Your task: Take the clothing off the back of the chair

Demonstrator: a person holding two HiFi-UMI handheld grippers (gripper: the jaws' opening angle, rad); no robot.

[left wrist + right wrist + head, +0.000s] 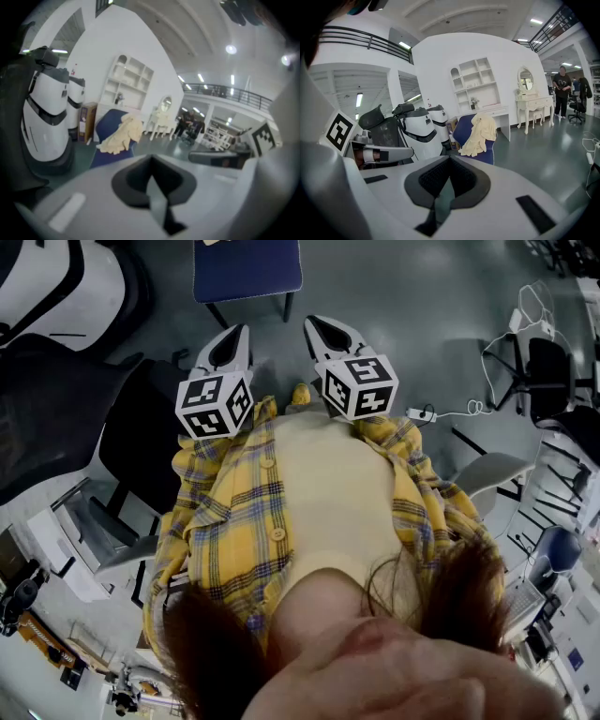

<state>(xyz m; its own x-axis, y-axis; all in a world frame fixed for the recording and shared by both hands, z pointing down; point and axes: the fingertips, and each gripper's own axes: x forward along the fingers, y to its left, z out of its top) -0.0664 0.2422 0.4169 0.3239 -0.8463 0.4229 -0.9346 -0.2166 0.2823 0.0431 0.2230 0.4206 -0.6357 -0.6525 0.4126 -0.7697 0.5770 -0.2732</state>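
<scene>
A cream garment (479, 135) hangs over the back of a blue chair (461, 129), some way ahead across the grey floor. The left gripper view has the same garment (121, 136) on the chair (104, 131), left of centre. From the head view only the chair's seat (248, 268) shows, at the top edge. My left gripper (230, 341) and right gripper (325, 334) are held side by side in front of my yellow plaid shirt, well short of the chair. Both point forward and slightly down. Each has its jaws together with nothing between them, as seen on the left gripper (152, 180) and the right gripper (447, 180).
White and black pod-shaped units (419, 133) stand left of the chair. Black office chairs (56, 399) are at my left. A white shelf unit (476, 84) and a vanity table (534, 108) line the back wall, with a person (561, 91) beyond. A power strip with cable (422, 414) lies on the floor to the right.
</scene>
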